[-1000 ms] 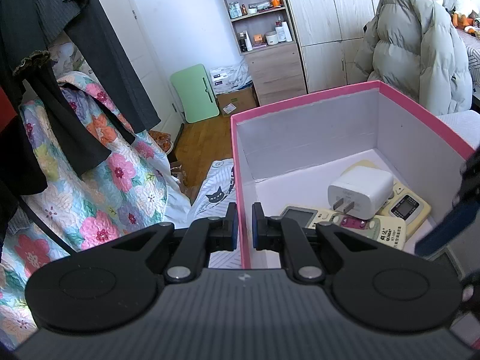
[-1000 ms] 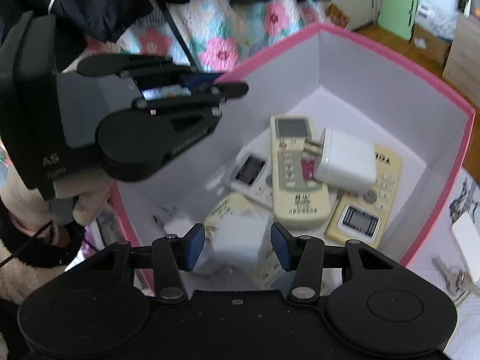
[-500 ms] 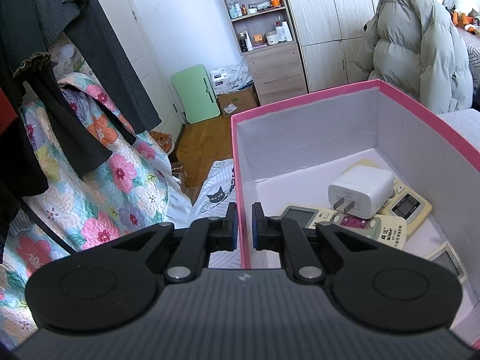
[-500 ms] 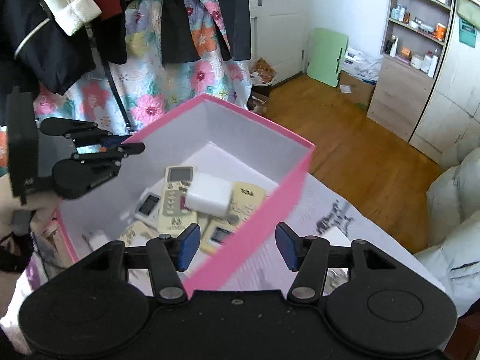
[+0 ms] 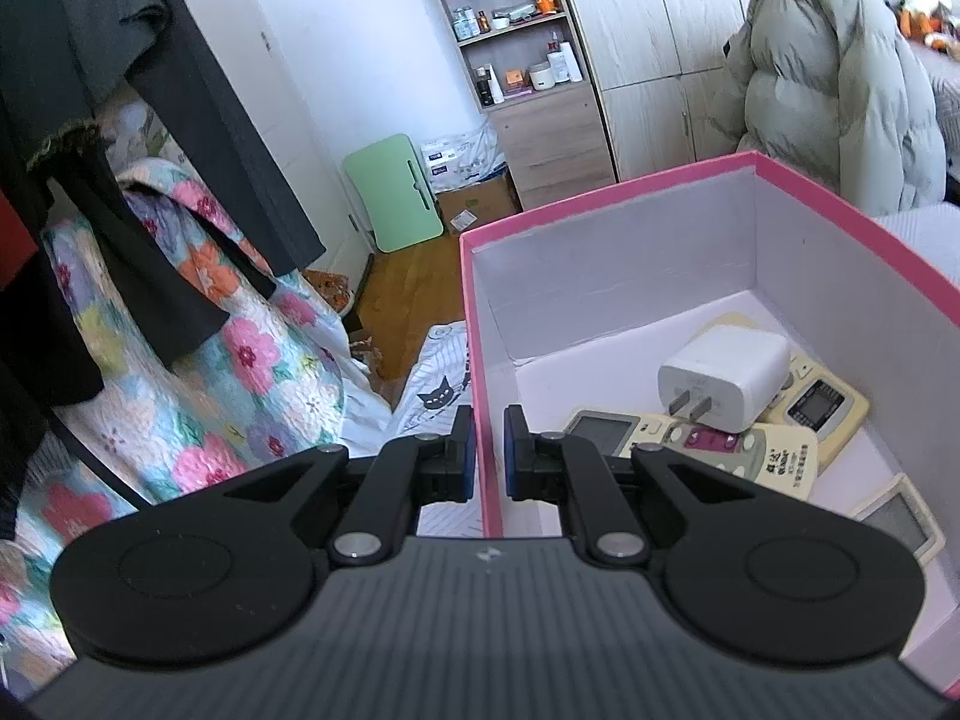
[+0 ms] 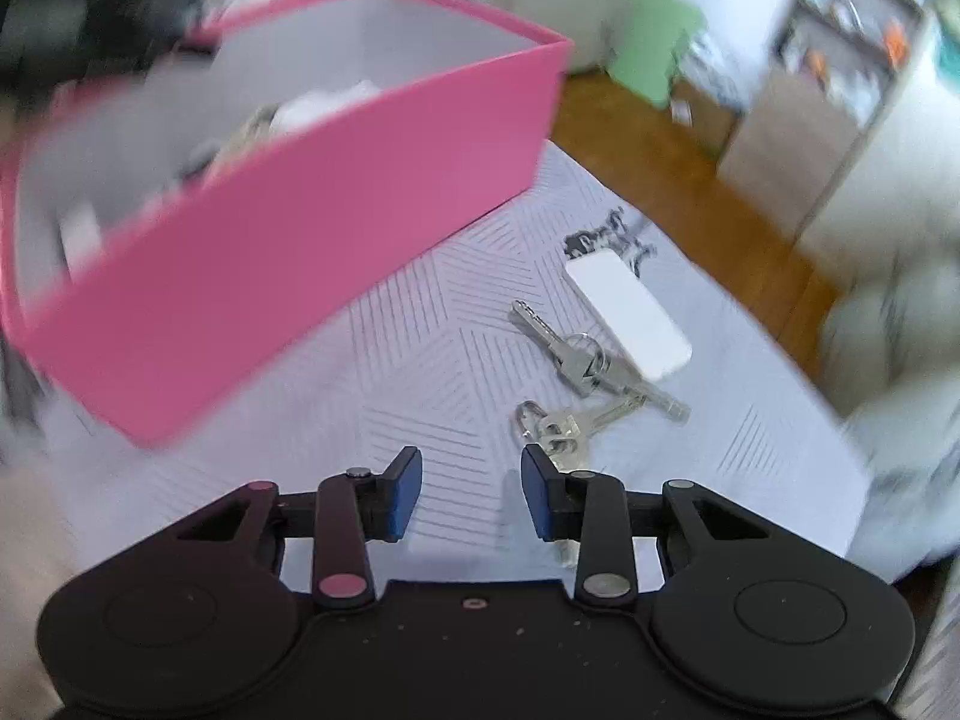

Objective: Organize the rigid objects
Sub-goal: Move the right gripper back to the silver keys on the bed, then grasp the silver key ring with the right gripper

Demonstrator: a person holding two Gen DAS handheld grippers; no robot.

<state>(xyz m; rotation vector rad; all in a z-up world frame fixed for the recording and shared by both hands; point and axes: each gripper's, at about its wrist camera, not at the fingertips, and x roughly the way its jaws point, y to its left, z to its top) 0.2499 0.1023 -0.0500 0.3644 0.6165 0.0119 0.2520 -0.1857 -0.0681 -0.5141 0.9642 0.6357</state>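
Box (image 5: 612, 252) — pink, open-topped — has its near wall clamped in the left gripper (image 5: 489, 450); remotes (image 5: 774, 450) and a white charger (image 5: 726, 375) lie inside. Right gripper (image 6: 471, 489) jaws, apart with nothing between, have just been closing — keys (image 6: 579, 360) at one o'clock on striped cloth (image 6: 432, 360).

The left tool (image 5: 489, 450) is clamped on the pink box's wall (image 5: 483, 360) near its corner, angled moderately downward. The right tool (image 6: 471, 492) points steeply down — jaws apart, just been closing, nothing between them.
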